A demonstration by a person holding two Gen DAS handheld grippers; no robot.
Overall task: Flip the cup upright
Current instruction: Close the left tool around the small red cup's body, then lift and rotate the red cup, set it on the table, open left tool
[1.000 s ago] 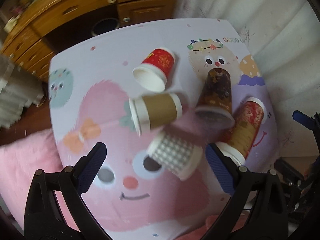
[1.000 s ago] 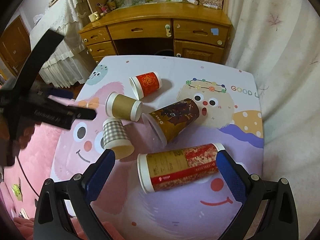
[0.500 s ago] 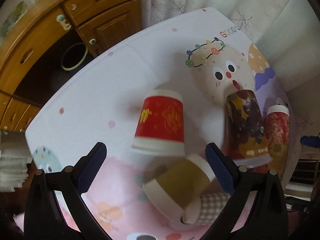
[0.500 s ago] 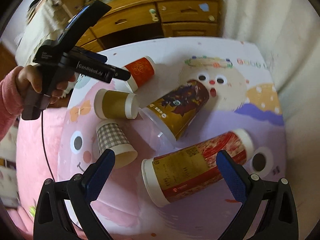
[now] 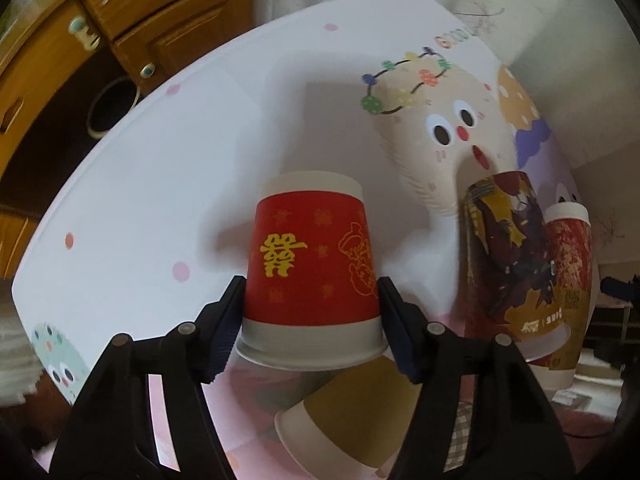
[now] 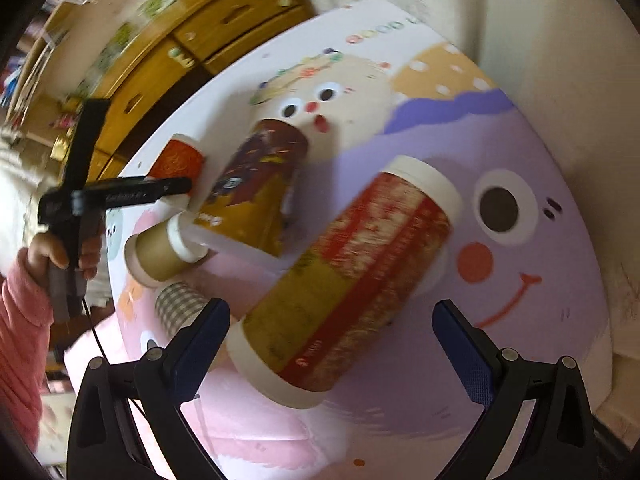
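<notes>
Between left gripper point(image 5: 311, 300) pads: red cup point(image 5: 311, 264), clamped, lying sideways. Right gripper point(image 6: 332, 338) wide apart, holding nothing, straddling tall red-gold cup point(image 6: 344, 280).

Gold 囍 sign on red cup point(image 5: 311, 268); "GOOD" on tablecloth point(image 6: 378, 32).

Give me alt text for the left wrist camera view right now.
The left gripper is shut on a red paper cup lying on a cartoon-print table. A brown cup lies nearer the camera, and a dark patterned cup lies to the right.
</notes>
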